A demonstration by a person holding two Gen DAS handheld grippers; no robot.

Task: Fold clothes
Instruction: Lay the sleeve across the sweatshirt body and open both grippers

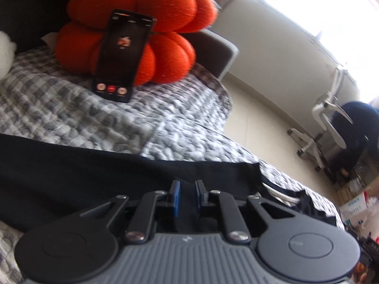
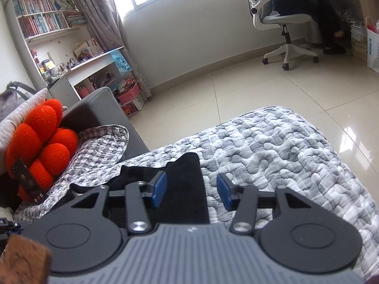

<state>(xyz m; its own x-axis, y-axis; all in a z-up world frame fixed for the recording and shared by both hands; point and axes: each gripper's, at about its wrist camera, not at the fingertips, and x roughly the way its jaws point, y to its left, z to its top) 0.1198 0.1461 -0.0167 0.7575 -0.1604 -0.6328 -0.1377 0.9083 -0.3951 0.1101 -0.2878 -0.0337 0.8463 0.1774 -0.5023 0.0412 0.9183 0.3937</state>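
Writing: phone (image 1: 118, 56) screen blurred, unreadable.
Left gripper (image 1: 187, 196): narrow gap, over black garment (image 1: 71, 177); grip unclear.
Right gripper (image 2: 191, 190): wide apart, empty.

Home bedroom: quilted bed (image 2: 272, 146), bookshelf (image 2: 42, 19), desk chair (image 2: 279, 19).

Matt black cloth garment (image 1: 71, 165), quilted bedcover (image 1: 71, 108)

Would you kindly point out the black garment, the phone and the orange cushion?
black garment (image 1: 71, 165): left wrist view, flat middle of the cloth.
phone (image 1: 120, 56): left wrist view, centre of the screen.
orange cushion (image 2: 42, 139): right wrist view, middle lobe.
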